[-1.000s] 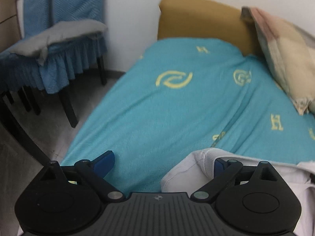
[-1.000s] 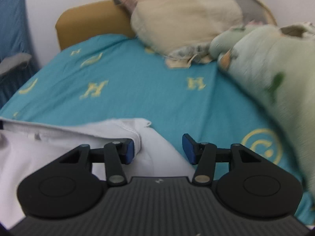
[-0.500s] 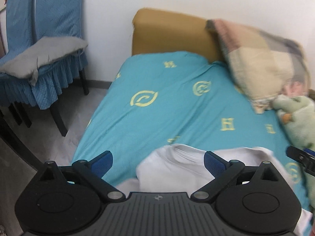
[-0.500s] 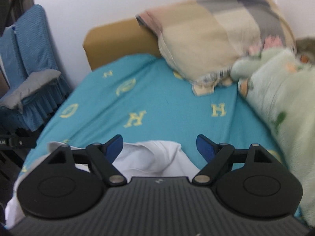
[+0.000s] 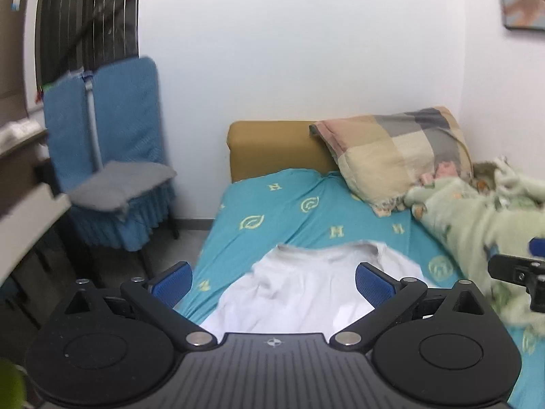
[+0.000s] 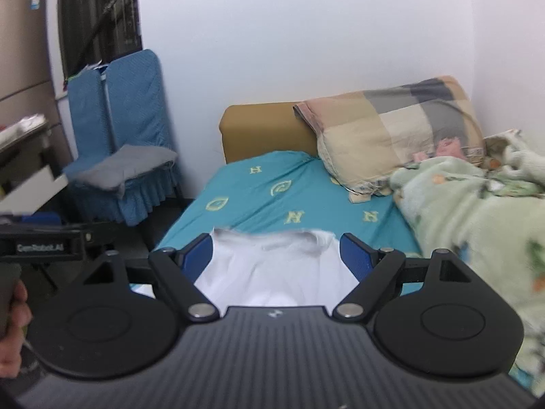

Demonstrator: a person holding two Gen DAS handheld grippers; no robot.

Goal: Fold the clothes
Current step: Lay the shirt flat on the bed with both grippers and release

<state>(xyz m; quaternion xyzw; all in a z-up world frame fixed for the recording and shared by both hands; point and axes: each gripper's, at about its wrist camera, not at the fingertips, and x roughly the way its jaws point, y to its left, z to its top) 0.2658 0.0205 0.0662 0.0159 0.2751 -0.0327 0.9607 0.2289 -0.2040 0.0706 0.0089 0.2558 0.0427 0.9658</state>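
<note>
Left wrist view: white shirt (image 5: pixel 306 289) lies low centre on bed (image 5: pixel 293 204), collar toward frame top. Left gripper (image 5: pixel 272 277) above it, fingers wide, holding nothing; right gripper (image 6: pixel 276 252) likewise wide, empty. Shirt likely light, soft, limp, bunches easily; pinch at hem or shoulder corners. Bed edge at frame left; blanket (image 6: pixel 477 221) crowds right; open room above collar.
</note>
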